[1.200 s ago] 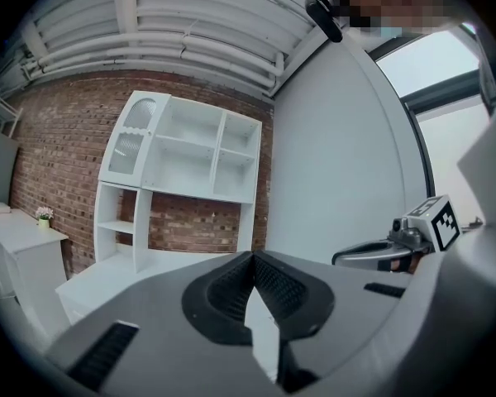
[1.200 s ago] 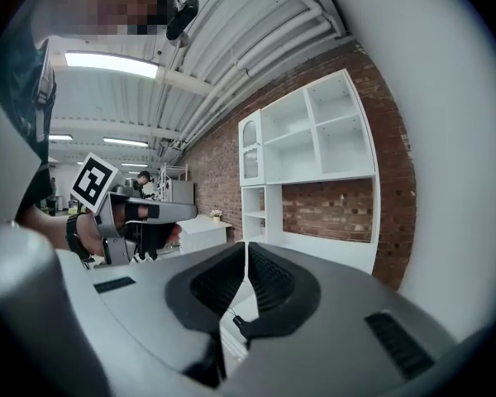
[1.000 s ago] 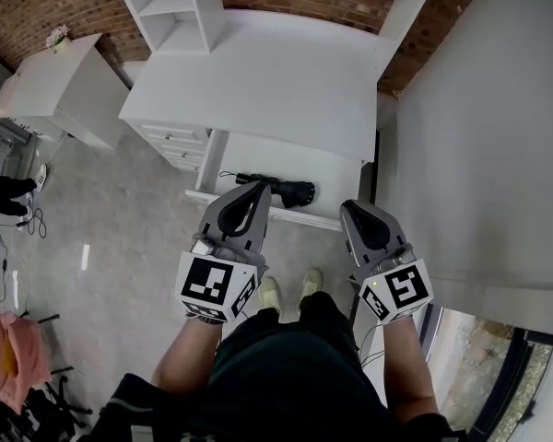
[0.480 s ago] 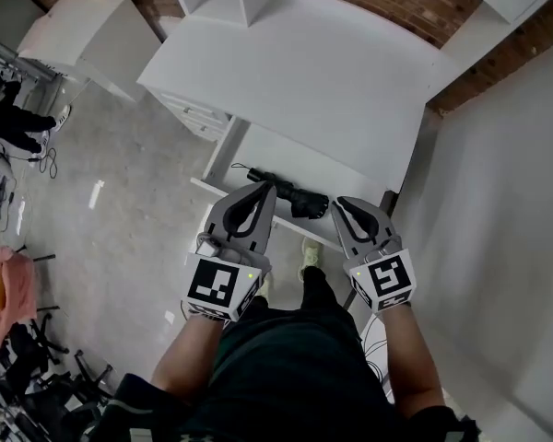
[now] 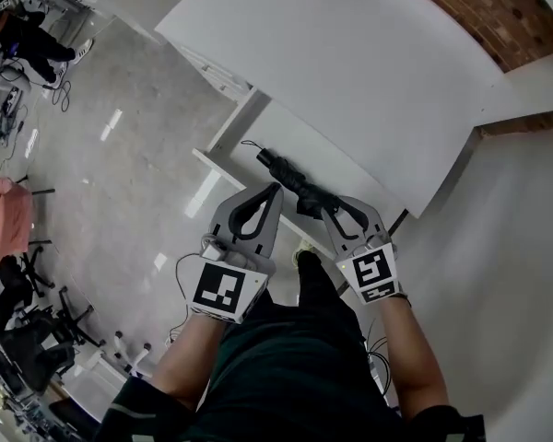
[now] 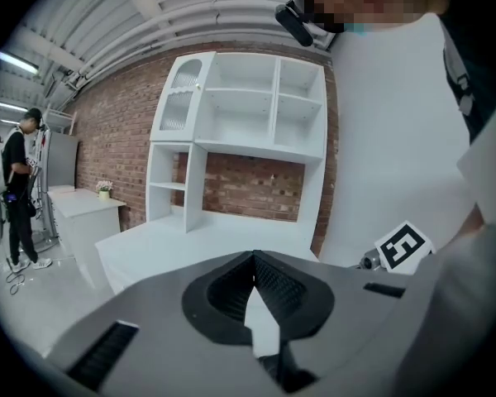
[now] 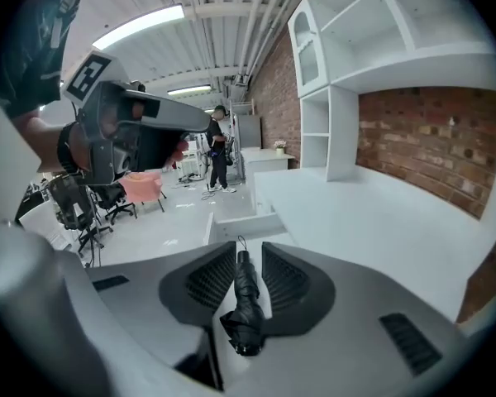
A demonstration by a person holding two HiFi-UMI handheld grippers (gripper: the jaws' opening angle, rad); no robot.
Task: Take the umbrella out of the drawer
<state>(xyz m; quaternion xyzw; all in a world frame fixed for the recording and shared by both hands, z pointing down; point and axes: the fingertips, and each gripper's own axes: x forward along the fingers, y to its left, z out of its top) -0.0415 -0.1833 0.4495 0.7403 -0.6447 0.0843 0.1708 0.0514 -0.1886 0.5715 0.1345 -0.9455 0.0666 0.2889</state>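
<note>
As both claws drop toward the open drawer (image 5: 309, 150), the right claw (image 5: 336, 205) arrives at the thick end of the folded black umbrella (image 5: 290, 180). A second ago it hung well short of the drawer front. Its jaws, pressed together until a moment ago, have just been opening. They now stand a little apart, with the umbrella (image 7: 244, 304) framed in the gap between them but not yet clamped. The left claw (image 5: 275, 190) hovers just beside the umbrella's middle, tips together and holding nothing.

The umbrella lies where it lay before, flat on the drawer floor under the edge of the white desk (image 5: 350, 63). By the look of it the reach is nearly over, and closing and lifting are still to come.

On the count: one umbrella, one drawer pulled out, one desk above it, and two claws, one parted and one closed.
</note>
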